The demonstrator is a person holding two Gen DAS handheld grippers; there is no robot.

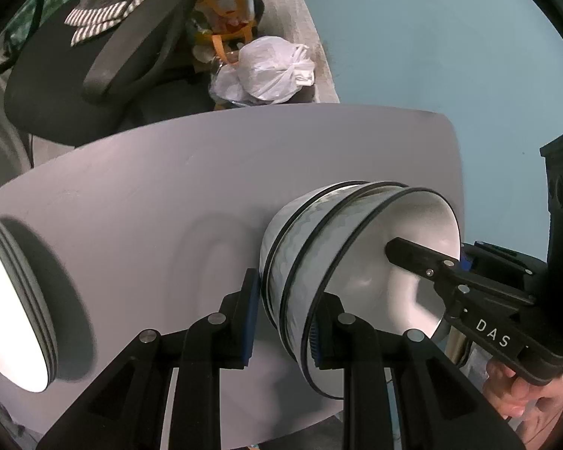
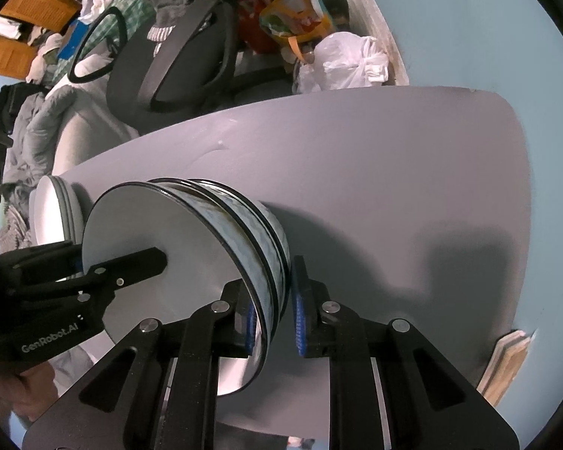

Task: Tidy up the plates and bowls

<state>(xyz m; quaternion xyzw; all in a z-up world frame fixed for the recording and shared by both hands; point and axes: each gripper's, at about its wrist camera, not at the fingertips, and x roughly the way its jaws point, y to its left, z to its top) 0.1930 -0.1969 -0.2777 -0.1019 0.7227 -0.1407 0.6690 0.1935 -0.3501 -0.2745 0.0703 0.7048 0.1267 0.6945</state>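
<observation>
Inspector: Report your grip.

Gripper: My left gripper (image 1: 286,317) and right gripper (image 2: 271,313) each straddle the rim of the nested bowl stack (image 1: 341,262), one finger inside, one outside, jaws narrowed. On the left, the outer blue pad (image 1: 249,322) stands clear of the wall; whether the right pads press, I cannot tell.

Inspector: Location of the ware?

Gripper: The bowls sit on the grey table (image 1: 161,195). The stack of plates (image 1: 17,307) rests well apart, by the table's edge near the office chair (image 1: 105,60).
</observation>
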